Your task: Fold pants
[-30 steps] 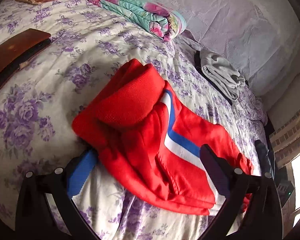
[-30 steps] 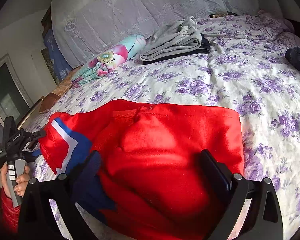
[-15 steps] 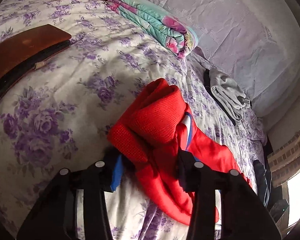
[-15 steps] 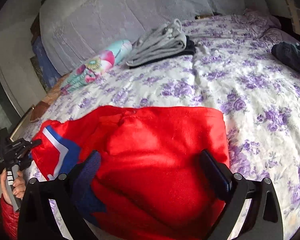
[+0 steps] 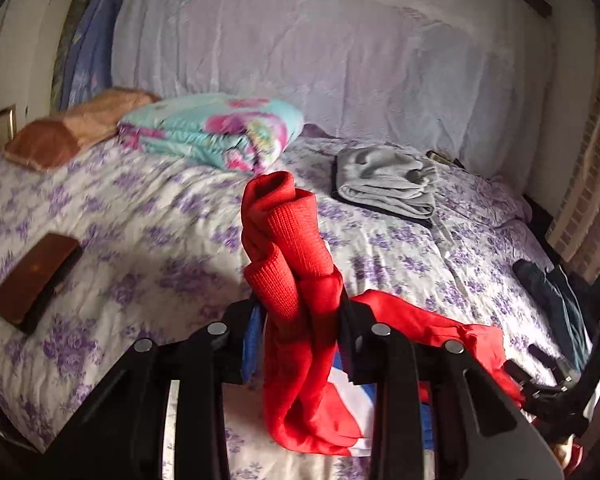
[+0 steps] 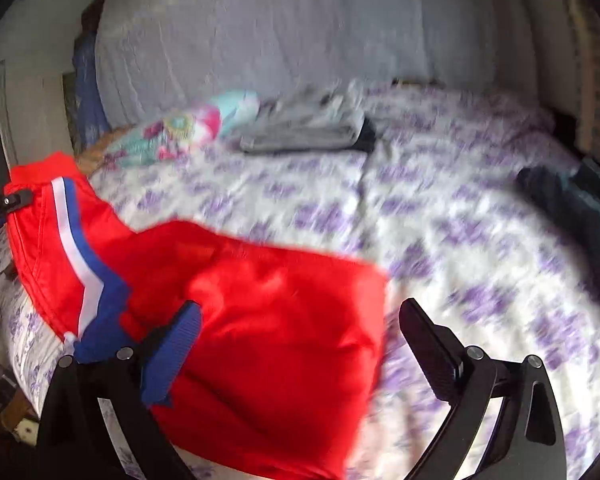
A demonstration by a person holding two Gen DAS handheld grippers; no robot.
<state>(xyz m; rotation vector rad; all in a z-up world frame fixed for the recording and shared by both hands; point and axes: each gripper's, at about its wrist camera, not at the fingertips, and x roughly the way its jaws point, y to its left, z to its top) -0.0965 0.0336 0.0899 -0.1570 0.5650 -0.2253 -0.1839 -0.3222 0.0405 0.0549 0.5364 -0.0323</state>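
Note:
The red pants [image 5: 288, 248], with a white and blue side stripe, lie on the purple-flowered bedspread [image 5: 160, 220]. My left gripper [image 5: 300, 320] pinches their ribbed cuff end, which stands up above its fingers. Its jaws are still closing, with the pads pressed on the cloth. The rest of the pants hangs down to the bed. In the right wrist view the waist part of the pants [image 6: 268, 320] lies flat under my right gripper [image 6: 300, 344]. That gripper is open and grips nothing. The lifted striped leg rises at the left, where the left gripper [image 6: 4, 200] shows.
A folded floral quilt [image 5: 216, 132] and a brown cushion [image 5: 72, 128] lie at the head of the bed. Folded grey clothes [image 5: 384, 184] sit right of the quilt. A brown flat case [image 5: 32, 280] lies at the left, and a dark garment [image 5: 556, 300] at the right edge.
My left gripper went from wide open to shut on the pants' cuff end and lifted it off the bed while rolling. The right gripper stayed open and shifted slightly.

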